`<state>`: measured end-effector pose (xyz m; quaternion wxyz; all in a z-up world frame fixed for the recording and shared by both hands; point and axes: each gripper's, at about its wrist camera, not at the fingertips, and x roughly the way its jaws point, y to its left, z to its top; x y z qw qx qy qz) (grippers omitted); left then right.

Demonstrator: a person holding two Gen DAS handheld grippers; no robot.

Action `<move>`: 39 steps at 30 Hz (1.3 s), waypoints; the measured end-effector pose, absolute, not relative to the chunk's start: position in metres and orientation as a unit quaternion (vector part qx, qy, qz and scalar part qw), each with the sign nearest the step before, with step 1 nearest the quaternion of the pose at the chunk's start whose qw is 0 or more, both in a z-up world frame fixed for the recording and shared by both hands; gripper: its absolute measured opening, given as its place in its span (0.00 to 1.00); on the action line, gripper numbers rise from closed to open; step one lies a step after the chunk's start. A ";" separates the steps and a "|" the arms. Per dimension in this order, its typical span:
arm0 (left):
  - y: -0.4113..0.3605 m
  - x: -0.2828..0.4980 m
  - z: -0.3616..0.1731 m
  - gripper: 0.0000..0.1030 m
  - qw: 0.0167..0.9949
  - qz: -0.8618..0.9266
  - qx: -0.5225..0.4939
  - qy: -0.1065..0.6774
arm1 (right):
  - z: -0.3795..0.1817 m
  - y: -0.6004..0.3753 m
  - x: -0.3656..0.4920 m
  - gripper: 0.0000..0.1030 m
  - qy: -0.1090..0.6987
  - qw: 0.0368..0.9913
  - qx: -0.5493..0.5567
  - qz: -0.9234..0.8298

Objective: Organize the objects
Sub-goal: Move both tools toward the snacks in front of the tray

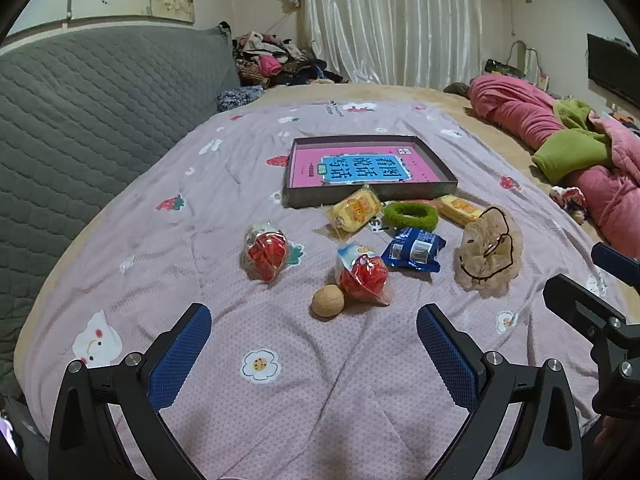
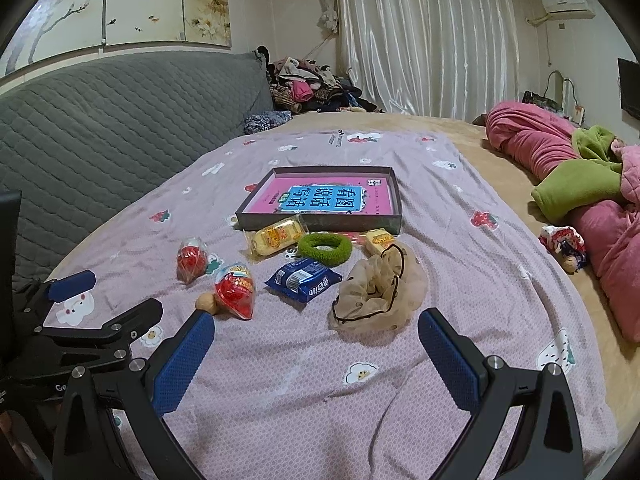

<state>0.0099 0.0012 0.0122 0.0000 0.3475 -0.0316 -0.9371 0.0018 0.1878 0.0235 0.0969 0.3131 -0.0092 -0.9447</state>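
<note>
Objects to organize lie scattered on the pink printed bedspread (image 1: 280, 412) ahead of you, just near of a shallow dark box (image 1: 370, 196) that holds a pink book (image 1: 360, 168). Your left gripper (image 1: 314, 344) and right gripper (image 2: 316, 352) both tilt downward above the near part of the bedspread, jaws spread wide, nothing between them and nothing touched. The right one hovers just right of the left.

Bare bedspread lies between your grippers and the items. A grey quilted headboard (image 1: 80, 120) borders the left edge; rumpled pink and green bedding (image 1: 560, 148) lies far right.

Counted:
- two red bagged toys (image 1: 266, 250) (image 1: 362, 276)
- one walnut (image 1: 328, 300), touching the right-hand toy
- two yellow snack packets (image 1: 354, 210) (image 1: 458, 210)
- one green scrunchie (image 1: 411, 216) between them
- one blue packet (image 1: 414, 250)
- one beige scrunchie (image 1: 490, 252)
</note>
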 end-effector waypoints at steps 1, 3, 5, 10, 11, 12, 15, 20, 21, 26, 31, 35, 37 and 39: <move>0.002 0.010 0.012 0.99 -0.001 -0.937 0.347 -0.032 | 0.024 0.188 0.003 1.00 -0.009 0.096 0.311 -0.946; 0.002 0.010 0.012 0.99 -0.003 -0.937 0.347 -0.031 | 0.026 0.188 0.003 1.00 -0.007 0.096 0.308 -0.946; 0.003 0.009 0.012 0.99 -0.004 -0.937 0.348 -0.032 | 0.027 0.189 0.004 1.00 -0.007 0.094 0.306 -0.947; 0.006 0.009 0.013 0.99 -0.012 -0.937 0.348 -0.029 | 0.031 0.191 0.006 1.00 -0.003 0.090 0.298 -0.950; 0.006 0.010 0.013 0.99 -0.013 -0.937 0.348 -0.028 | 0.031 0.191 0.006 1.00 -0.002 0.090 0.298 -0.950; 0.006 0.010 0.014 0.99 -0.014 -0.937 0.348 -0.028 | 0.031 0.191 0.006 1.00 -0.002 0.089 0.298 -0.950; 0.007 0.011 0.015 0.99 -0.014 -0.938 0.345 -0.027 | 0.032 0.192 0.006 1.00 -0.001 0.087 0.296 -0.951; 0.007 0.011 0.018 0.99 -0.017 -0.938 0.344 -0.024 | 0.036 0.195 0.008 1.00 -0.004 0.085 0.289 -0.954; 0.007 0.011 0.019 0.99 -0.017 -0.939 0.344 -0.024 | 0.036 0.196 0.008 1.00 -0.004 0.084 0.288 -0.954; 0.009 0.009 0.020 0.99 -0.017 -0.940 0.339 -0.025 | 0.036 0.199 0.007 1.00 -0.007 0.081 0.288 -0.954; 0.005 0.000 0.020 0.99 -0.022 -0.937 0.348 -0.016 | 0.039 0.203 0.004 1.00 -0.003 0.079 0.282 -0.956; 0.007 -0.012 0.025 0.99 -0.022 -0.937 0.348 -0.018 | 0.043 0.209 -0.003 1.00 -0.003 0.076 0.282 -0.956; 0.009 -0.017 0.027 0.99 -0.021 -0.937 0.348 -0.021 | 0.045 0.213 -0.009 1.00 -0.008 0.078 0.282 -0.956; 0.012 -0.023 0.028 0.99 -0.024 -0.936 0.350 -0.024 | 0.048 0.216 -0.014 1.00 -0.010 0.077 0.281 -0.957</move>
